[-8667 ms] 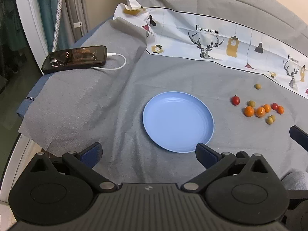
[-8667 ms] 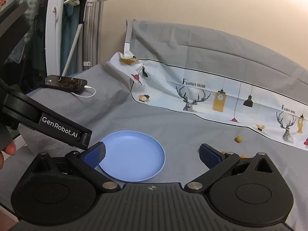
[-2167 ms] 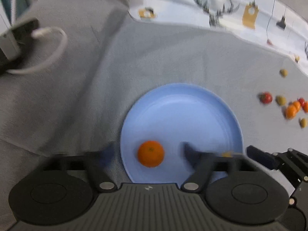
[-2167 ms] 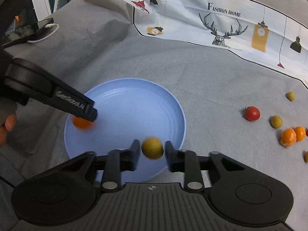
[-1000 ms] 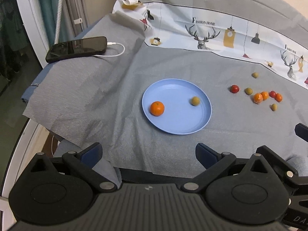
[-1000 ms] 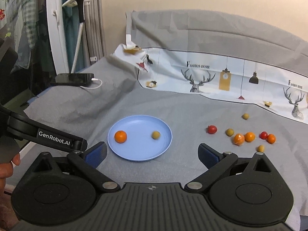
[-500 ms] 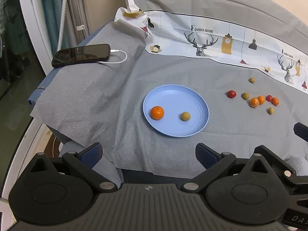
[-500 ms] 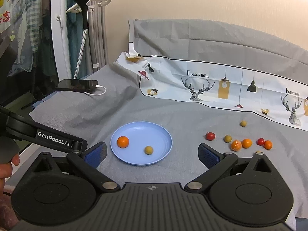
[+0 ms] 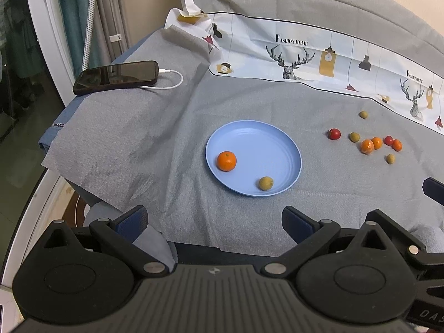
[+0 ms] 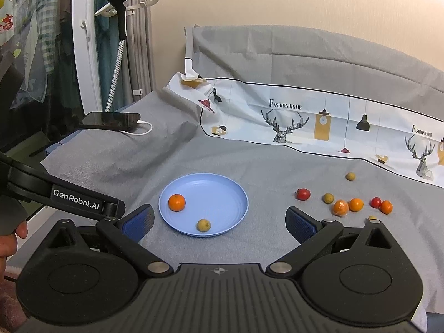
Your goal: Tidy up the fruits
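Black-framed and blue-padded, the left gripper (image 9: pixel 213 219) and right gripper (image 10: pixel 219 220) are held wide apart with nothing between their fingers. Beyond them, an orange (image 9: pixel 226 161) and a green fruit (image 9: pixel 265 183) are seen lying apart on the blue plate (image 9: pixel 277 144). Further right, small loose fruits (image 9: pixel 371 144) are scattered on the grey cloth (image 9: pixel 155 144).

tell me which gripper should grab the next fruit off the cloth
Probably the right gripper. The loose fruits, like the red tomato, lie right of the blue plate, on its side. The left gripper sits further left. Both are open and empty.
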Demonstrator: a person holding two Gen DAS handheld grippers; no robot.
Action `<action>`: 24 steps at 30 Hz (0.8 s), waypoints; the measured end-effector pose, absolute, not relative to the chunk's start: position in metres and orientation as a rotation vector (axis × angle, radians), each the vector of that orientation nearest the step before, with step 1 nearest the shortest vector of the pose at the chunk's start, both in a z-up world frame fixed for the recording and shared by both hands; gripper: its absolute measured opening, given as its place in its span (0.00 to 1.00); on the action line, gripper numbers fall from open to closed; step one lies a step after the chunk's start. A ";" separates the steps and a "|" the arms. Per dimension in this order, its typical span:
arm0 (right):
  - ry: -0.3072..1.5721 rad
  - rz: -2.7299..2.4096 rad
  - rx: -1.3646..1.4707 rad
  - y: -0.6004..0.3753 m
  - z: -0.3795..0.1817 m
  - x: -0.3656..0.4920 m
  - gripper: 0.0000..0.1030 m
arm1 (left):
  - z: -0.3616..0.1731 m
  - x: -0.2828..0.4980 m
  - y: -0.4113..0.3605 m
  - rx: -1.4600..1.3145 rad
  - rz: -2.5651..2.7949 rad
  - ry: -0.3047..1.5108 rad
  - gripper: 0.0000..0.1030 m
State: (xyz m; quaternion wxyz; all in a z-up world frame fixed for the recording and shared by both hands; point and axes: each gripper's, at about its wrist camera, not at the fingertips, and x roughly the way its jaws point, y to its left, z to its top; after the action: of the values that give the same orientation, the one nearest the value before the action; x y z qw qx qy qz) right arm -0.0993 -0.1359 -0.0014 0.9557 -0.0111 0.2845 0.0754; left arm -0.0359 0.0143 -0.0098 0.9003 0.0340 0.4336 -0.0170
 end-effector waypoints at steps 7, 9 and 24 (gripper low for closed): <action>0.594 0.152 -0.014 -0.136 -0.004 -0.094 0.97 | -0.014 -0.033 0.013 0.075 -0.035 0.909 1.00; 0.599 0.151 -0.011 -0.137 -0.005 -0.092 0.97 | -0.015 -0.031 0.013 0.077 -0.035 0.913 1.00; 0.639 0.150 0.030 -0.144 -0.018 -0.077 0.97 | -0.025 -0.012 0.006 0.110 -0.025 0.952 1.00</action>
State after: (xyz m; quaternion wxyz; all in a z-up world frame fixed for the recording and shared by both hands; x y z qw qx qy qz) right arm -0.0773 -0.1443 -0.0176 0.9466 0.0146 0.3136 0.0736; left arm -0.0118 0.0060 -0.0250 0.8874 0.0530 0.4578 -0.0122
